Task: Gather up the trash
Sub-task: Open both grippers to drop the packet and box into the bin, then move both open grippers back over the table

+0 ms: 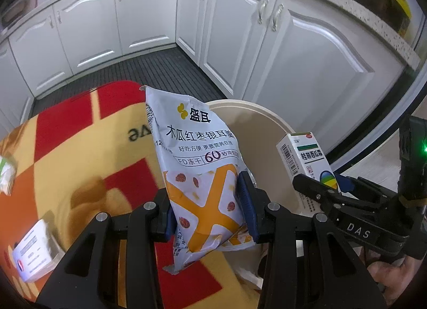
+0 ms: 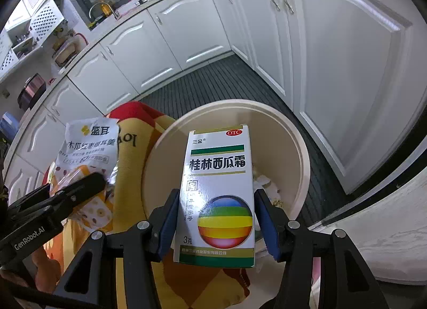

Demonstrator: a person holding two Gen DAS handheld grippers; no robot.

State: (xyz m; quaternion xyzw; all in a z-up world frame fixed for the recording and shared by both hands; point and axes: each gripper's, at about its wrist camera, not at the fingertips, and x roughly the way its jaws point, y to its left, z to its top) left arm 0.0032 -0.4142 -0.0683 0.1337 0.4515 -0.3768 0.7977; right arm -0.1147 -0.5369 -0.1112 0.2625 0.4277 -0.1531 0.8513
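My left gripper (image 1: 206,207) is shut on a white and orange snack pouch (image 1: 197,164), held upright at the near rim of a cream round bin (image 1: 256,111). The pouch also shows at the left of the right wrist view (image 2: 88,148), with the left gripper (image 2: 64,196) clamped on it. My right gripper (image 2: 216,218) is shut on a white medicine box (image 2: 217,196) with a rainbow ball, held upright over the bin (image 2: 301,154). In the left wrist view that box (image 1: 307,159) and the right gripper (image 1: 323,188) sit at the right. Crumpled paper lies in the bin's bottom.
A red, orange and yellow blanket (image 1: 80,148) covers the surface left of the bin; on it lie a small white box (image 1: 34,253) and a white-green packet (image 1: 6,175). White kitchen cabinets (image 1: 315,55) and a dark ribbed floor mat (image 1: 165,68) lie beyond.
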